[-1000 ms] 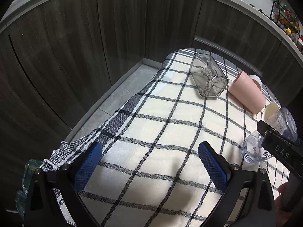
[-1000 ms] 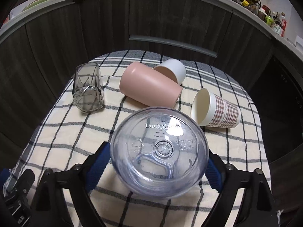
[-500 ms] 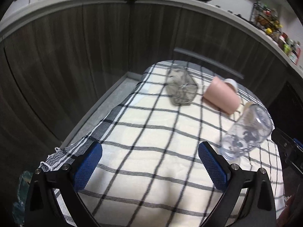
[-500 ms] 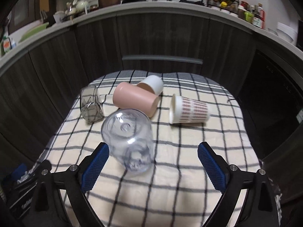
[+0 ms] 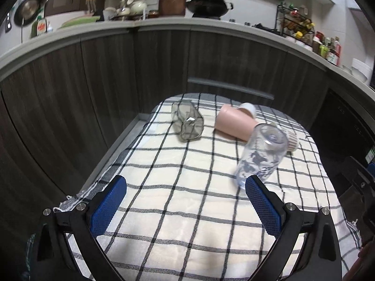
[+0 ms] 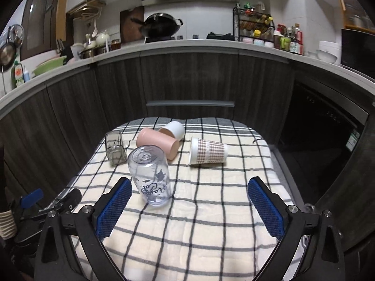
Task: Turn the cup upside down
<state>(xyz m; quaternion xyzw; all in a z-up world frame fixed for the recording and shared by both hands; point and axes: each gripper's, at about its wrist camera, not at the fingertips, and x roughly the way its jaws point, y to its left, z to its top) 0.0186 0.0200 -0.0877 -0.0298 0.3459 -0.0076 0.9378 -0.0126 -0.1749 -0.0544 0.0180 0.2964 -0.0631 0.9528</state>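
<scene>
A checked cloth (image 6: 211, 210) covers a small table pushed close to dark wood kitchen cabinets (image 6: 187, 82), its far edge just short of a drawer handle and its sides dropping away left and right. The near half of the cloth, between and ahead of both pairs of fingers, is bare.

The clear plastic cup (image 6: 150, 175) stands mouth-down on the cloth, base up, its long axis near vertical with a slight lean; its printed lettering reads inverted. It sits just ahead of the right gripper (image 6: 189, 206), close beside that gripper's left-hand blue pad (image 6: 112, 210) but apart from it. The right gripper's fingers are spread wide with nothing between them. In the left wrist view the cup (image 5: 262, 157) rises just beyond the left gripper's (image 5: 185, 207) right-hand finger; these fingers too are wide apart and hold nothing.

Farther ahead lie a grey glass tumbler (image 6: 114, 149), a pink cup (image 6: 157, 144) touching a white cup (image 6: 172, 130), and a checked paper cup (image 6: 207, 151), all on their sides.
</scene>
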